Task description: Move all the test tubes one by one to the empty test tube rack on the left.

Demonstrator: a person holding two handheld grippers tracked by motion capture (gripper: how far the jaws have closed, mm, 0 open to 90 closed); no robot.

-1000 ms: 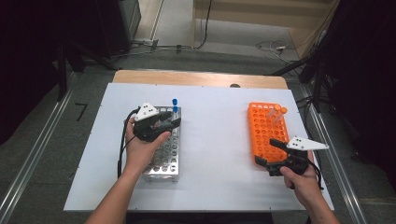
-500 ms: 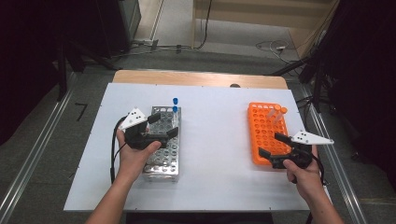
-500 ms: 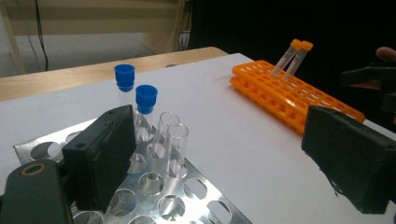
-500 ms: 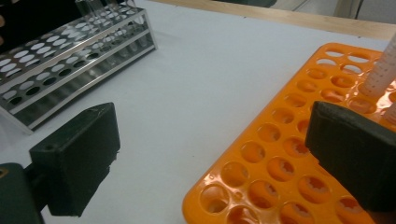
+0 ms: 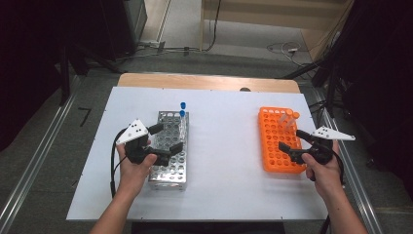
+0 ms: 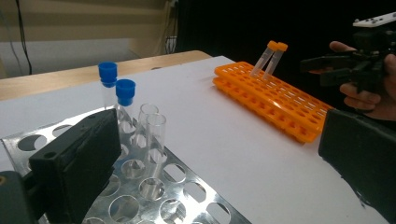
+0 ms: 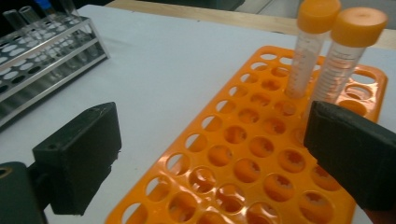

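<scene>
Both grippers, left (image 5: 163, 138) and right (image 5: 292, 141), jaws wide apart, empty; capped tubes (image 7: 327, 53) light, slippery, best gripped mid-body.

Two racks (image 5: 171, 146), six tubes (image 7: 308, 46).

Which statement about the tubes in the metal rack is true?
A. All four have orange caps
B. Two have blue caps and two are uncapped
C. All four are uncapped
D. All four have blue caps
B: in the left gripper view, two blue-capped tubes stand in the metal rack behind two open-topped clear tubes.
</scene>
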